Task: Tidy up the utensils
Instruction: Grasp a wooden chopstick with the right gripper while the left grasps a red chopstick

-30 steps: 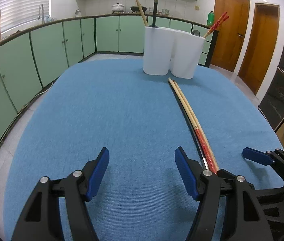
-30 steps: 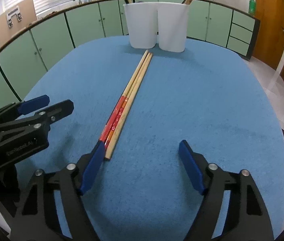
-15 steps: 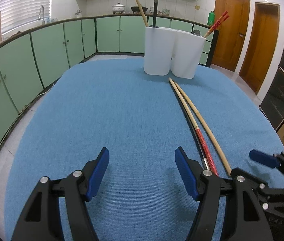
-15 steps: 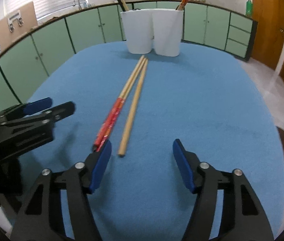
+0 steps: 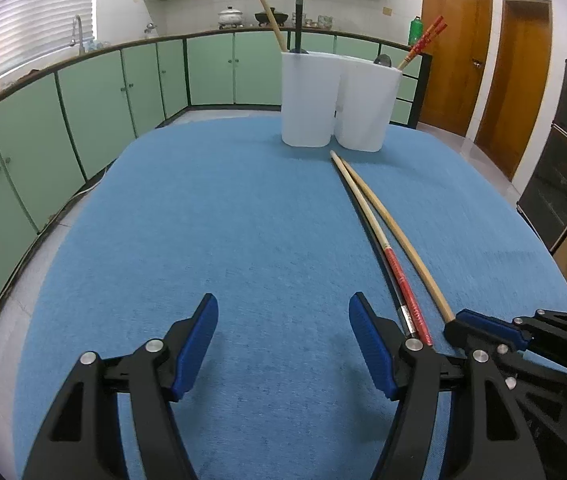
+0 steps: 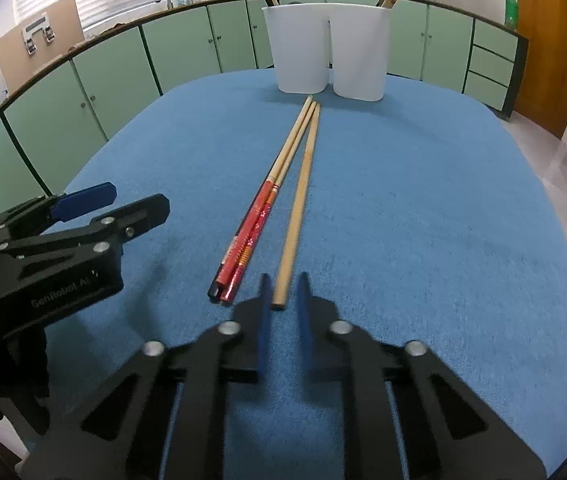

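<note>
A plain wooden chopstick (image 6: pixel 301 184) lies on the blue tablecloth (image 6: pixel 423 220), pointing toward two joined white holders (image 6: pixel 303 52). My right gripper (image 6: pixel 283 292) is shut on its near end. Just left of it lie red-patterned chopsticks (image 6: pixel 251 232) with a dark one alongside. My left gripper (image 5: pixel 283 320) stands open above bare cloth, nothing between its fingers. In the left wrist view the plain chopstick (image 5: pixel 395 232) and red ones (image 5: pixel 403 284) run to its right, toward the holders (image 5: pixel 311 100), with the right gripper (image 5: pixel 457 326) at the plain one's end. The holders contain several upright utensils.
The left gripper (image 6: pixel 137 200) sits low at the left of the right wrist view, close beside the red chopsticks. Green cabinets (image 5: pixel 95 120) ring the table's far and left sides. Wooden doors (image 5: pixel 455 52) stand at the right. Blue cloth stretches wide to the right (image 6: pixel 463 280).
The plain chopstick came away to the right of the red ones, and the right gripper's jaws went from wide apart to closed on its near end. The left gripper has not moved.
</note>
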Demonstrator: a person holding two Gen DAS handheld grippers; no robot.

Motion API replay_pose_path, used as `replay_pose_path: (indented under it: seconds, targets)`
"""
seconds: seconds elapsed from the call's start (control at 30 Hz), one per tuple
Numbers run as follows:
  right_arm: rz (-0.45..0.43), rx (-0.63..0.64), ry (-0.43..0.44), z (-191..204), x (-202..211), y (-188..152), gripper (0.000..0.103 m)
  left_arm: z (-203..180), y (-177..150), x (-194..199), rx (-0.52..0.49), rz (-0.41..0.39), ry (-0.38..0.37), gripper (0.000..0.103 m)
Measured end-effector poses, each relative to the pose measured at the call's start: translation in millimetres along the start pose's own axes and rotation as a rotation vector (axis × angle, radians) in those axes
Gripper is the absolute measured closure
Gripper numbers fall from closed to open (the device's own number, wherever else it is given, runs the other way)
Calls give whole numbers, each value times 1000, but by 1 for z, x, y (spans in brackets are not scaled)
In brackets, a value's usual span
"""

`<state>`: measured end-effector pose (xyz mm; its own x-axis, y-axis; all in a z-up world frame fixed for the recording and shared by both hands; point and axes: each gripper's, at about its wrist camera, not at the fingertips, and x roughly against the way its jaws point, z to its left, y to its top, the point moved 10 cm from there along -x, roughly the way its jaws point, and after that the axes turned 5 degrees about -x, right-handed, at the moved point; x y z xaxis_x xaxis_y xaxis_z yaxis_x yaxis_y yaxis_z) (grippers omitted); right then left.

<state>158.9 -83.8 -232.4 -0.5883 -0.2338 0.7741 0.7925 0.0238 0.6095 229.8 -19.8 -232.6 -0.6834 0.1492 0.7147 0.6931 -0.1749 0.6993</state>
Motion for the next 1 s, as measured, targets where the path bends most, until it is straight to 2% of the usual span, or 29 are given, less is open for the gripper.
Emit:
replay_pose_path:
  seconds: [0.33,0.73,0.83,1.0]
  targets:
    - [-24,-68,-88,-50,10,0,97,-31,-6,0,-22,33,-106,36]
    - [-23,-79,-81,-58,7,0,97,-54,-14,-13,-86,82,-111,36]
    - [-23,-81,-79,-58,8,1,97,-58,-16,-18,-113,101,-87,36]
    - [-21,-86,-74,-58,7,1,96,-44,-19,-13,-81,97,-67,36]
